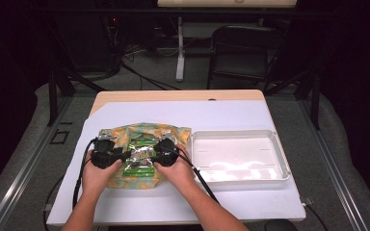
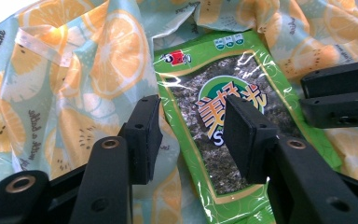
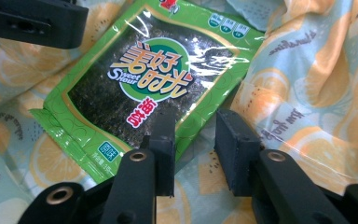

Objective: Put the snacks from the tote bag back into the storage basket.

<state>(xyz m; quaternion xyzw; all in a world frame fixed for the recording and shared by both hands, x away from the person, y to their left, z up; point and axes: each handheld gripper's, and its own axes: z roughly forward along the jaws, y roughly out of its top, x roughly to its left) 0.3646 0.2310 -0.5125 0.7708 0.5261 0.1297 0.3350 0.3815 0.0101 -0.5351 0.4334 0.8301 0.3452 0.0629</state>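
A green seaweed snack packet point(image 1: 142, 159) point(image 2: 223, 84) point(image 3: 140, 79) lies flat on a plastic bag printed with orange slices point(image 1: 139, 131) point(image 2: 74, 70) point(image 3: 317, 84). My left gripper point(image 1: 125, 156) point(image 2: 193, 137) stands open at the packet's left edge, its pads straddling that edge without pressing on it. From the other side my right gripper point(image 1: 155, 153) point(image 3: 198, 151) is open too, low over the packet's right edge and the bag beside it. Each gripper's jaws also appear at the far side of the other's view.
A white shallow tray point(image 1: 279, 159) sits right of the bag on the white sheet point(image 1: 173, 113) covering the table. Behind the table stand a dark chair point(image 1: 241, 53) and a stand's legs.
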